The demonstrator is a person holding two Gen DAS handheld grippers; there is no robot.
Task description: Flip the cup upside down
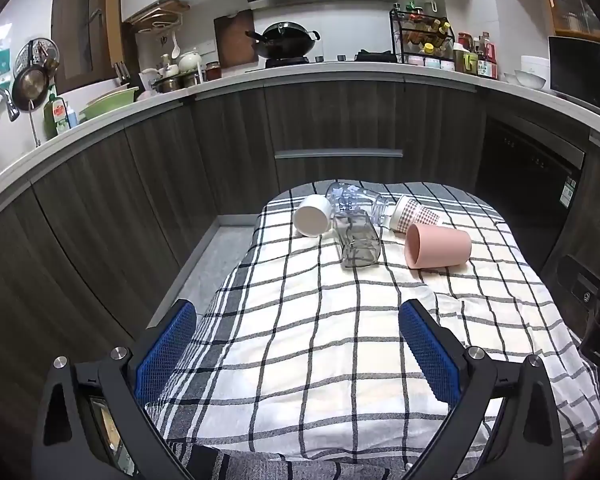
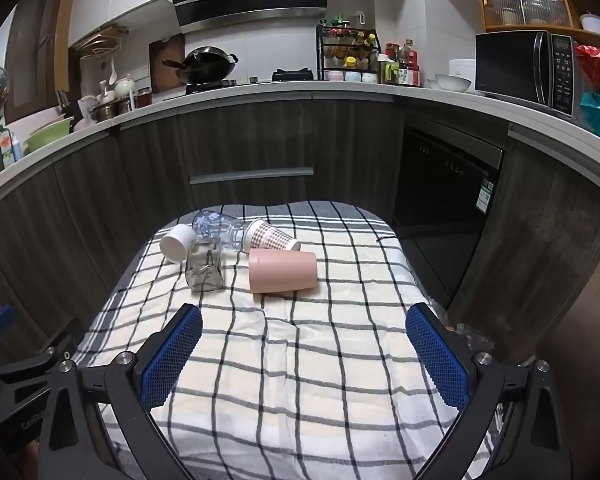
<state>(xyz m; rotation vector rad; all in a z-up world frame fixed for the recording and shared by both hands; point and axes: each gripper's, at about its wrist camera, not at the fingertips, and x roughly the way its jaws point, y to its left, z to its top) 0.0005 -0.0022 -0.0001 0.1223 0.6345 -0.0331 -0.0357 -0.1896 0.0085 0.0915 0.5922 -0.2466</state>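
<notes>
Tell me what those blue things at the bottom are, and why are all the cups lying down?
Those blue pads are the fingers of two hand-held grabbers. A person holds one in each hand, and each carries a camera looking out along its fingers. One picture comes from the left gripper, the other from the right gripper. Both are wide open and hold nothing.

Ahead is a table with a checked cloth. Five cups lie on their sides there: a pink cup, a white cup, a checkered paper cup, a grey glass and a clear patterned glass. The job is to stand a cup upside down; none is turned yet.
</notes>
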